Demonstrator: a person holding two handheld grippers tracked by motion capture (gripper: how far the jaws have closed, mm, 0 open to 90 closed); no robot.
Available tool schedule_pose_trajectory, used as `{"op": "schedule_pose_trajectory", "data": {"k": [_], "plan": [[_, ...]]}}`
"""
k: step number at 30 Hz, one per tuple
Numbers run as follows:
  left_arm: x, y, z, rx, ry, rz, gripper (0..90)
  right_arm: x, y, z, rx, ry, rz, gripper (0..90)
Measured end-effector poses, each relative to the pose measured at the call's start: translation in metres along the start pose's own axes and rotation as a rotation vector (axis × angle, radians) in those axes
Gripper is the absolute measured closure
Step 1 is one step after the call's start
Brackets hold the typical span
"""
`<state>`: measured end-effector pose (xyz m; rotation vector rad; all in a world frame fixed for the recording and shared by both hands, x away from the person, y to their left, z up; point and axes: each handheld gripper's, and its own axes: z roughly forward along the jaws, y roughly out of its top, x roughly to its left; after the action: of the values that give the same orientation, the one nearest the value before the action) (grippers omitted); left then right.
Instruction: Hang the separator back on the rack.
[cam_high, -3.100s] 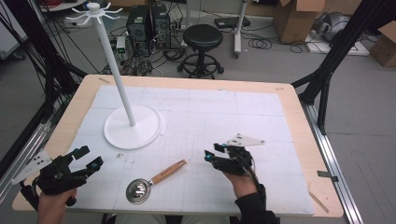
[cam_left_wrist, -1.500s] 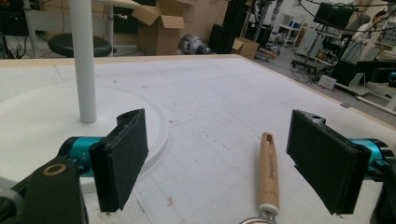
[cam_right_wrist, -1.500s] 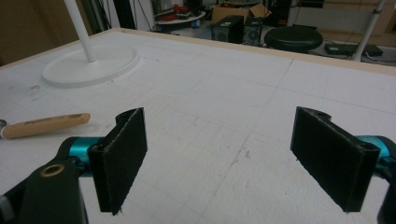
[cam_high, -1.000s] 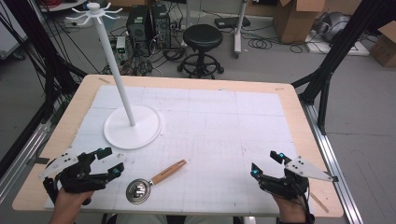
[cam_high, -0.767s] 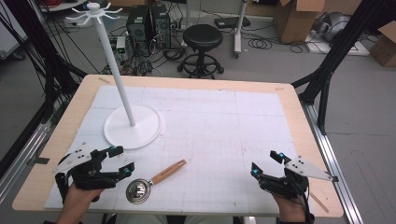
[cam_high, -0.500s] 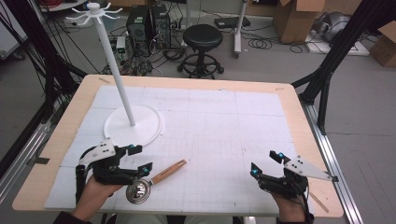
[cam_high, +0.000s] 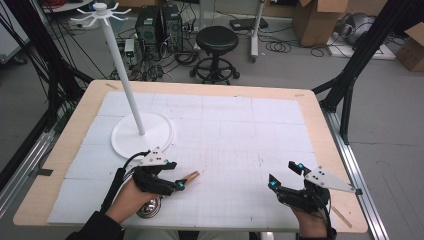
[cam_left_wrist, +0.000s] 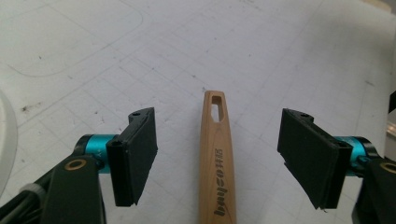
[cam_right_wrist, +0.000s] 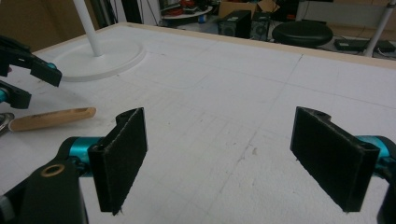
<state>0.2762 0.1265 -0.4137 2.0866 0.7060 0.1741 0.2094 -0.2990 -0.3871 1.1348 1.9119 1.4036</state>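
Observation:
A utensil with a wooden handle (cam_high: 191, 176) and a round metal bowl (cam_high: 149, 208) lies near the table's front left. My left gripper (cam_high: 175, 175) hovers over it, open. In the left gripper view the handle (cam_left_wrist: 217, 154), with a slot at its tip, lies between the two black pads (cam_left_wrist: 137, 149), which stand apart from it. My right gripper (cam_high: 284, 176) rests open at the front right, with nothing between its pads (cam_right_wrist: 331, 156). Its view shows the handle (cam_right_wrist: 51, 118) far off to the left.
A white stand (cam_high: 125, 70) with hooks at its top rises from a round base (cam_high: 142, 135) on the left of the white mat (cam_high: 235, 130). A stool (cam_high: 216, 40) and boxes stand on the floor beyond the table.
My left gripper has moved right from the table's left edge to over the wooden handle. The right gripper drew back earlier from the middle to the front right and has held still since.

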Motion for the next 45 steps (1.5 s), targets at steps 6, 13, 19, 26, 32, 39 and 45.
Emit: {"op": "schedule_pose_trajectory", "data": {"k": [6, 13, 19, 26, 32, 39, 45], "plan": [[0.002, -0.003, 0.013, 0.086, -0.008, -0.003, 34.4, 0.001, 0.000, 0.000, 0.003, 0.004, 0.001, 17.5], [0.000, -0.004, 0.018, 0.114, -0.021, -0.006, 38.3, 0.000, 0.000, 0.000, 0.003, 0.005, 0.001, 17.5], [-0.002, -0.006, 0.018, 0.156, -0.010, 0.015, 41.1, 0.001, 0.000, 0.000, 0.005, 0.004, -0.002, 17.6], [-0.002, -0.006, 0.022, 0.165, 0.008, -0.003, 46.9, 0.000, 0.000, 0.000, 0.006, 0.005, 0.000, 17.6], [-0.003, -0.006, 0.023, 0.178, 0.011, 0.016, 50.3, 0.000, 0.000, 0.000, 0.004, 0.004, 0.000, 17.6], [-0.005, -0.007, 0.026, 0.197, 0.030, 0.060, 54.0, 0.000, 0.000, 0.000, 0.007, 0.004, 0.000, 17.6], [-0.007, -0.007, 0.026, 0.202, 0.048, 0.084, 58.5, 0.000, 0.000, 0.000, 0.006, 0.004, -0.001, 17.6]]}}
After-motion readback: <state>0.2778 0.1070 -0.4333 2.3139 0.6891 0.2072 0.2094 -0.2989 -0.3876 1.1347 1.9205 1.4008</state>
